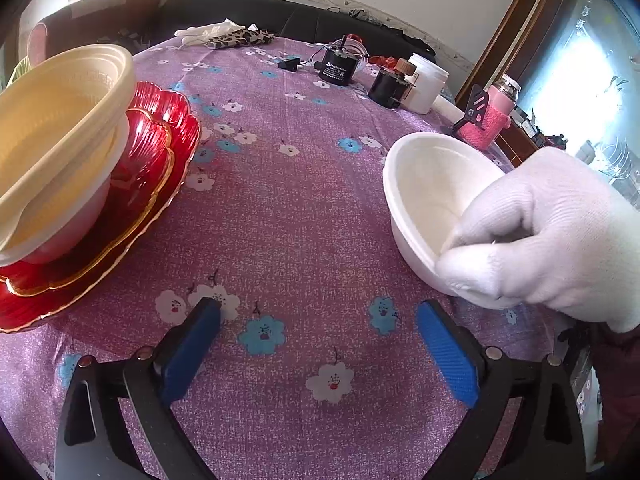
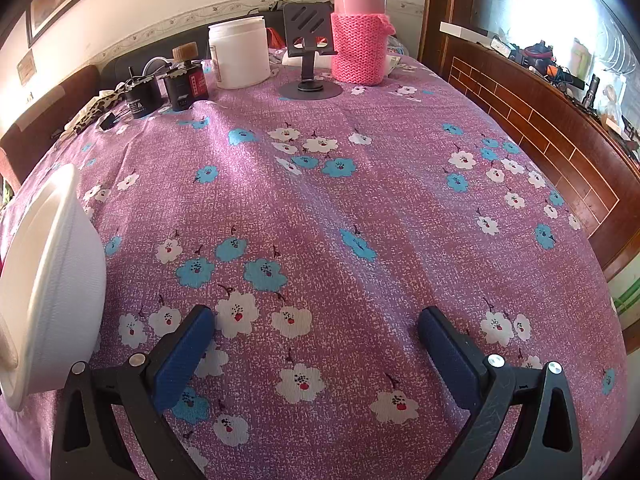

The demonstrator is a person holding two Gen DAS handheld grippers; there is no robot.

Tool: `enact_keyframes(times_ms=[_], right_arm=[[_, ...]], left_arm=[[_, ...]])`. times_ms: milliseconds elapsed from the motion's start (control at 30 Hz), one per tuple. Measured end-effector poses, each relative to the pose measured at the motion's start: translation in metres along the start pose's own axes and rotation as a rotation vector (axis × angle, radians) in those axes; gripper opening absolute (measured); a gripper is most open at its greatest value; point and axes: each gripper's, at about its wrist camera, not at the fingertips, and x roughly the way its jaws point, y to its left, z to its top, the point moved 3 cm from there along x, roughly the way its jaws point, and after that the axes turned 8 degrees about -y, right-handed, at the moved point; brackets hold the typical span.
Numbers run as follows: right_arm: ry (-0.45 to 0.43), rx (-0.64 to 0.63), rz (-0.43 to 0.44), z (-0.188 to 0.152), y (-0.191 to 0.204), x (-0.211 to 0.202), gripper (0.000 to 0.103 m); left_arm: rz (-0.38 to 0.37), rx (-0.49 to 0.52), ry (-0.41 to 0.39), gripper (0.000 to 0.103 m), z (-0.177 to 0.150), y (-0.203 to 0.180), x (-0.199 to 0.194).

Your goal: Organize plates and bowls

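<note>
A cream bowl (image 1: pixel 52 120) sits nested in a white bowl (image 1: pixel 68 228) on stacked red scalloped plates (image 1: pixel 160 160) at the left of the left wrist view. A white-gloved hand (image 1: pixel 552 232) holds a tilted white foam bowl (image 1: pixel 424 184) by its rim at the right. This bowl also shows at the left edge of the right wrist view (image 2: pixel 52 280). My left gripper (image 1: pixel 318 316) is open and empty above the purple flowered tablecloth (image 1: pixel 300 200), between the stack and the foam bowl. My right gripper (image 2: pixel 316 324) is open and empty over the cloth (image 2: pixel 360 200).
At the table's far side stand a white jar (image 2: pixel 240 52), a pink flask in a knitted sleeve (image 2: pixel 360 28), a black phone stand (image 2: pixel 310 48), two small black motors (image 2: pixel 186 84) and a leopard-print cloth (image 1: pixel 240 38). A brown tiled cabinet (image 2: pixel 540 128) runs along the right.
</note>
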Motion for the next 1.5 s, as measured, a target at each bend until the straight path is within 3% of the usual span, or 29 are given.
enact_keyframes(times_ms=[300,567,867,967,1067,1100,1167,1333,1500], right_arm=[[0.0,0.0,0.0,0.0,0.0,-0.001,0.102],[0.0,0.0,0.0,0.0,0.0,0.0,0.102],[0.0,0.0,0.0,0.0,0.0,0.0,0.102],[0.0,0.0,0.0,0.0,0.0,0.0,0.102],[0.0,0.0,0.0,0.0,0.0,0.0,0.102],[0.0,0.0,0.0,0.0,0.0,0.0,0.102],[0.0,0.0,0.0,0.0,0.0,0.0,0.102],[0.0,0.0,0.0,0.0,0.0,0.0,0.102],[0.0,0.0,0.001,0.0,0.0,0.0,0.102]], left_arm=[[-0.013,-0.01,-0.006,0.1,0.0,0.001,-0.001],[0.025,0.007,-0.017,0.1,0.002,0.001,0.002],[-0.013,0.003,-0.013,0.103,0.011,0.007,0.009],[0.024,0.042,0.003,0.103,0.01,0.001,0.013],[0.137,0.158,0.047,0.103,0.005,-0.015,0.023],[0.222,0.239,0.081,0.103,0.0,-0.025,0.031],[0.277,0.284,0.05,0.103,-0.001,-0.035,0.029],[0.208,0.2,0.069,0.103,0.001,-0.019,0.028],[0.229,0.226,0.078,0.103,0.002,-0.021,0.03]])
